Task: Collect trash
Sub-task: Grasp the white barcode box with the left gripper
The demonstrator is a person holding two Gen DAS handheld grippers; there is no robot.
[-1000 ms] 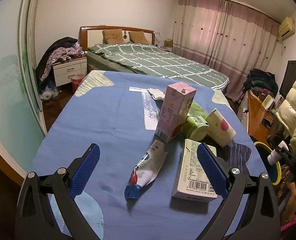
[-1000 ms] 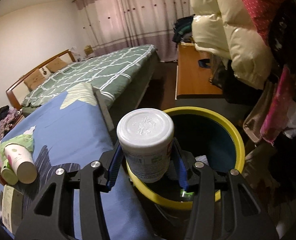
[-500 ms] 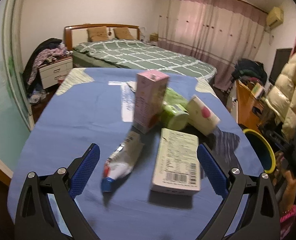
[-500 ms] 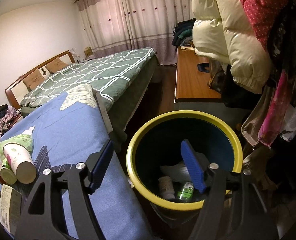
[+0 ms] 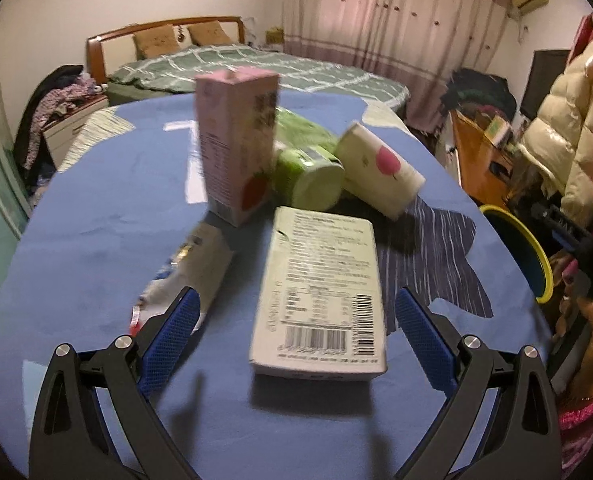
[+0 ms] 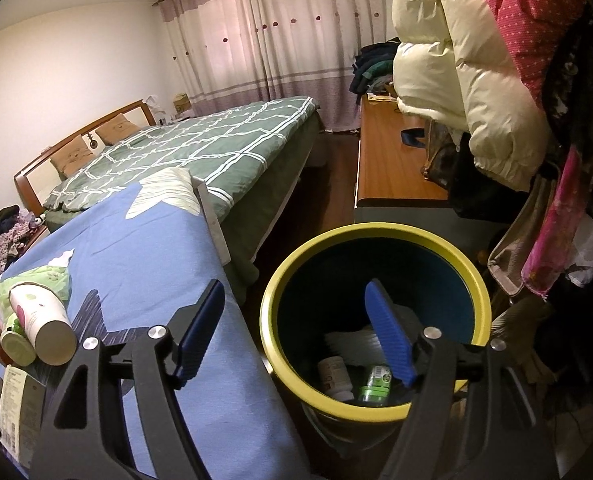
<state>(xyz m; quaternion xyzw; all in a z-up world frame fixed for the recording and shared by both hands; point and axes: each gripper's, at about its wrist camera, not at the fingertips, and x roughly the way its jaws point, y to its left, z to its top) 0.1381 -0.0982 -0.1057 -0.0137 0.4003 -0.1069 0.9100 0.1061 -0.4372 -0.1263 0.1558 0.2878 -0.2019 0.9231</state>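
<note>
My left gripper (image 5: pixel 292 332) is open just above the blue table, its fingers on either side of a flat white carton (image 5: pixel 322 292). A toothpaste tube (image 5: pixel 188 272) lies by the left finger. Behind stand a pink carton (image 5: pixel 236 140), a green cup (image 5: pixel 308 168) and a white paper cup (image 5: pixel 376 168), both lying down. My right gripper (image 6: pixel 296 336) is open and empty over the yellow-rimmed bin (image 6: pixel 376 240), which holds a white jar (image 6: pixel 334 374), a green bottle (image 6: pixel 372 384) and white trash.
The blue-clothed table (image 5: pixel 96 220) ends at its right edge beside the bin (image 5: pixel 516 248). A green bed (image 6: pixel 216 148) lies beyond. A wooden desk (image 6: pixel 388 160) and hanging coats (image 6: pixel 476 80) crowd the right side of the bin.
My right gripper opened and the white jar dropped into the bin. My left gripper moved forward and right, so the flat white carton now lies between its fingers.
</note>
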